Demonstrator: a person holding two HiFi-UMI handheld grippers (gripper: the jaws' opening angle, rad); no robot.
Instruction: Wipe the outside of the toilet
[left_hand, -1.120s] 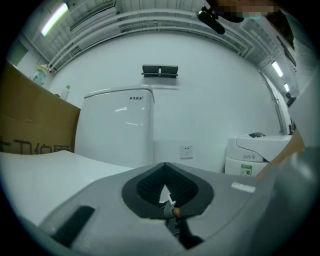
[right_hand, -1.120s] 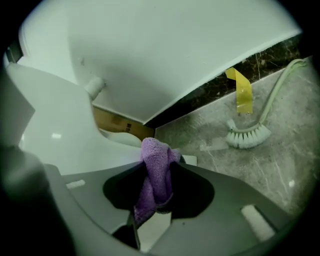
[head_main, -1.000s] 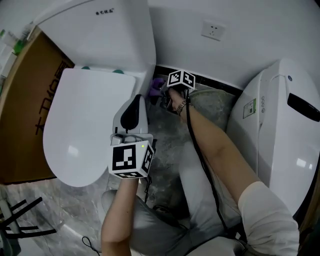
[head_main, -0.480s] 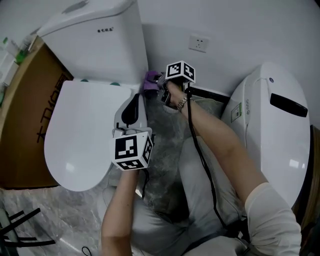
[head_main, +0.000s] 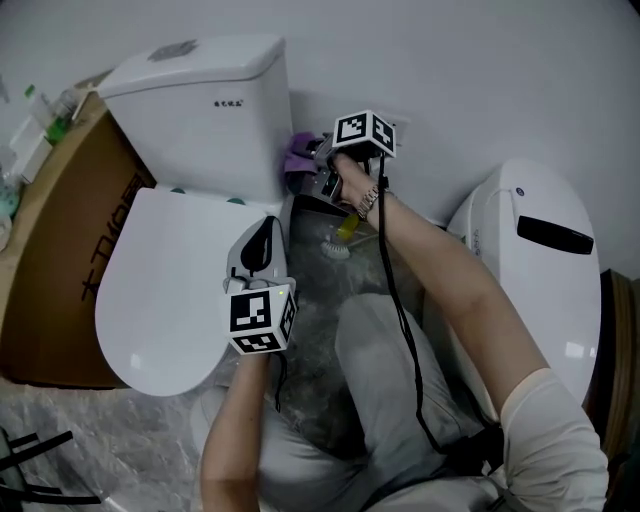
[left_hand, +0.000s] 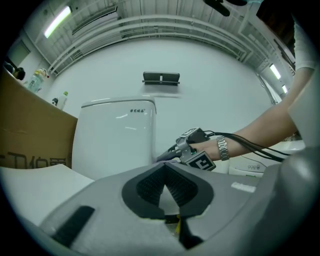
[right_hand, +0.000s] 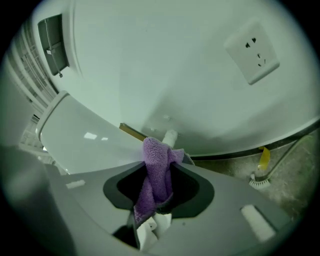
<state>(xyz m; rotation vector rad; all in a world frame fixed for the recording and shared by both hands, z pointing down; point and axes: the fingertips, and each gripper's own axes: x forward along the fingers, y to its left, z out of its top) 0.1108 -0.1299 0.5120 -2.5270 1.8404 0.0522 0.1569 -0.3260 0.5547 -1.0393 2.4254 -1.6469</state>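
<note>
Our R gripper (right_hand: 162, 162) pinches a fluffy purple cloth (head_main: 298, 155) just beside the white ceramic toilet tank's (head_main: 215, 110) side. L gripper (left_hand: 165, 181) is pressed together, empty, by the white lid's (head_main: 170, 290) edge.

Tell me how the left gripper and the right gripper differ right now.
The left gripper has its jaws shut with nothing between them; the right gripper clamps a purple cloth. In the head view the left gripper shows by the toilet lid at its edge, while the right gripper is farther off, beside the tank. Both carry a marker cube.
</note>
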